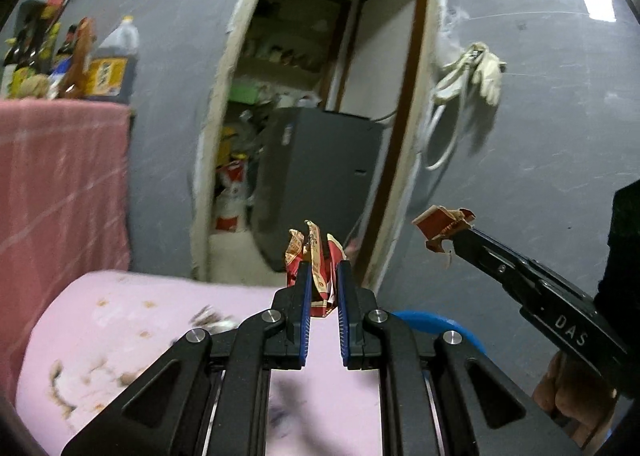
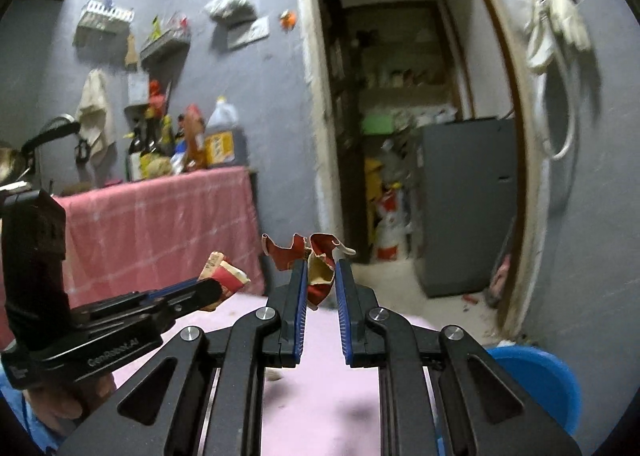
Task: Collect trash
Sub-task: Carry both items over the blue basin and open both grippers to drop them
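Left wrist view
- Left gripper (image 1: 323, 280): jaws clamped on a crumpled red-and-cream wrapper (image 1: 316, 256); pointed roughly level toward an open doorway (image 1: 320, 96).
- Wrapper, location: pinched low between the blue pads (image 1: 305, 296), upper part fanning out above the fingertips, clear of the pink tabletop (image 1: 120, 336).
- Handling, judged: featherweight, soft, crinkly foil or paper; no breakage risk, but slick and springy, so liable to slide out under a loose pinch. Best hold: across the bunched middle, not a loose flap.
- Right gripper (image 1: 454, 238): entering from the right, closed on a torn red carton scrap (image 1: 438, 226).
- Holding hand (image 1: 568, 388): partly seen under the right tool body.
- Blue bin (image 1: 432, 322): rim showing behind the left fingers, low; probable drop point.

Right wrist view
- Right gripper (image 2: 322, 276): jaws together on the same red carton scrap (image 2: 316, 260), which sits between the pads with ragged edges curling outward.
- Handling, judged: thin card, stiffer than the wrapper, light, tears easily; grip on the folded centre looks secure.
- Left gripper (image 2: 216, 288): reaching in from the left, slightly lower, nipping its wrapper (image 2: 224, 272) at the tips.
- Pose: both tools side by side, apart, above the pink tabletop (image 2: 320, 396).
- Blue bin (image 2: 536, 388): lower right, beside the table edge.
- Pink cloth counter (image 2: 160, 228): behind, with bottles on top.
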`<act>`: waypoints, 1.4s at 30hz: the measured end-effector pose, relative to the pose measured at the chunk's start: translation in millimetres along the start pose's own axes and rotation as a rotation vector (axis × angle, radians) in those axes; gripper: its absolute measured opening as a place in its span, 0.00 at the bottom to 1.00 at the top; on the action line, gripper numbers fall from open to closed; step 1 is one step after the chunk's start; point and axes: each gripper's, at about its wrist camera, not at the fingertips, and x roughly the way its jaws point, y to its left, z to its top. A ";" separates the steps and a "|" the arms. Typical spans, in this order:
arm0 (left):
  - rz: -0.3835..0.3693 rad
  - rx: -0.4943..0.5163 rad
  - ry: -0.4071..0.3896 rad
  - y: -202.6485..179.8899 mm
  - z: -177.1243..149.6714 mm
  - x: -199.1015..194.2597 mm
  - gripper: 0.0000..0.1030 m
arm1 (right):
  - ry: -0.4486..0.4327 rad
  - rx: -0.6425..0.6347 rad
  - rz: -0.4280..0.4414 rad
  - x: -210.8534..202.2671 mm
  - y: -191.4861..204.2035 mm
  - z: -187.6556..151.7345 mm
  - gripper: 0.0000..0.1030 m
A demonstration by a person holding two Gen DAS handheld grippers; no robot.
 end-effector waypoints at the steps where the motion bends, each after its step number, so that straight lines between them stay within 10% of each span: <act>1: -0.015 0.003 -0.004 -8.0 2.4 4.8 0.09 | -0.011 0.003 -0.016 -4.0 -4.7 1.1 0.12; 12: -0.109 0.018 0.029 -69.8 6.0 54.1 0.09 | -0.070 0.161 -0.197 -48.6 -99.1 4.0 0.12; 33: -0.215 -0.011 0.297 -135.2 -42.3 165.1 0.10 | 0.184 0.325 -0.290 -39.1 -196.7 -62.5 0.15; 42: -0.194 -0.064 0.370 -121.3 -56.2 180.7 0.34 | 0.218 0.356 -0.307 -31.9 -206.9 -70.3 0.24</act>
